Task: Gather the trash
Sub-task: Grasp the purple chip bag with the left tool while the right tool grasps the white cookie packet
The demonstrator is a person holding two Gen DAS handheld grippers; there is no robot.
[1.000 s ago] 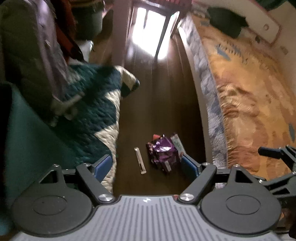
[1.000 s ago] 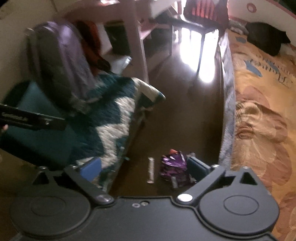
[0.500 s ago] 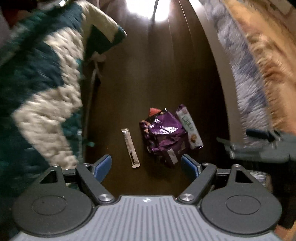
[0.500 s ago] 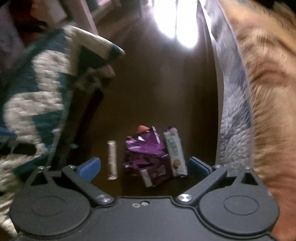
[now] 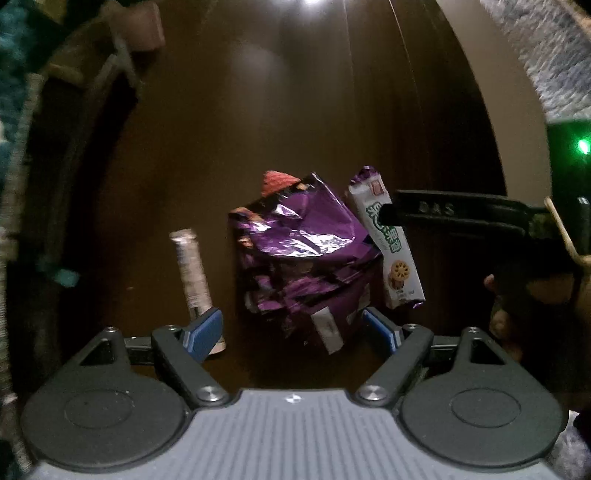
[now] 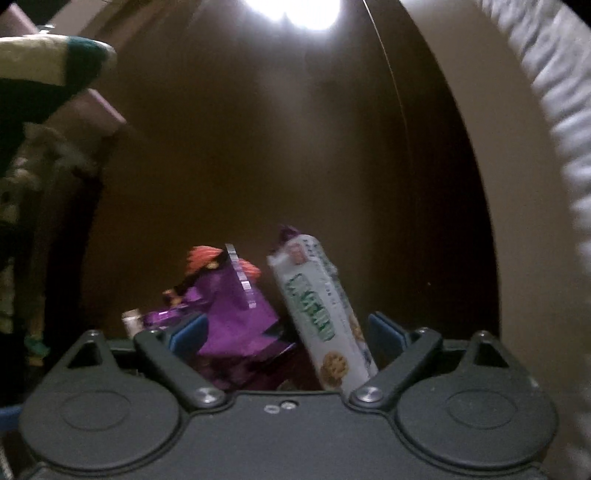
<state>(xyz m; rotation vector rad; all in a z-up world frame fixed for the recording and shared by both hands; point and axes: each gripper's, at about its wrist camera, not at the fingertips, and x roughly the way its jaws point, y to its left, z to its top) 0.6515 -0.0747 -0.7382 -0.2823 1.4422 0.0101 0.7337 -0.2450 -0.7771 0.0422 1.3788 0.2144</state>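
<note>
A crumpled purple foil bag [image 5: 299,254] lies on the dark wood floor. A white cookie packet [image 5: 395,254] lies at its right, a thin grey stick wrapper [image 5: 190,266] at its left. My left gripper [image 5: 291,328] is open just above the bag's near edge. My right gripper [image 6: 286,334] is open low over the floor, with the purple bag [image 6: 236,314] and the cookie packet [image 6: 321,314] between its fingers. The right gripper's body shows in the left wrist view [image 5: 461,214], reaching in from the right over the cookie packet.
A green and white quilt [image 6: 40,70] hangs at the left. A bed edge with a grey fuzzy cover [image 5: 546,62] runs along the right. A furniture leg [image 5: 144,26] stands at the far left.
Both grippers have dropped down and moved closer to the trash. The right gripper now straddles the purple bag and cookie packet. Both stay open.
</note>
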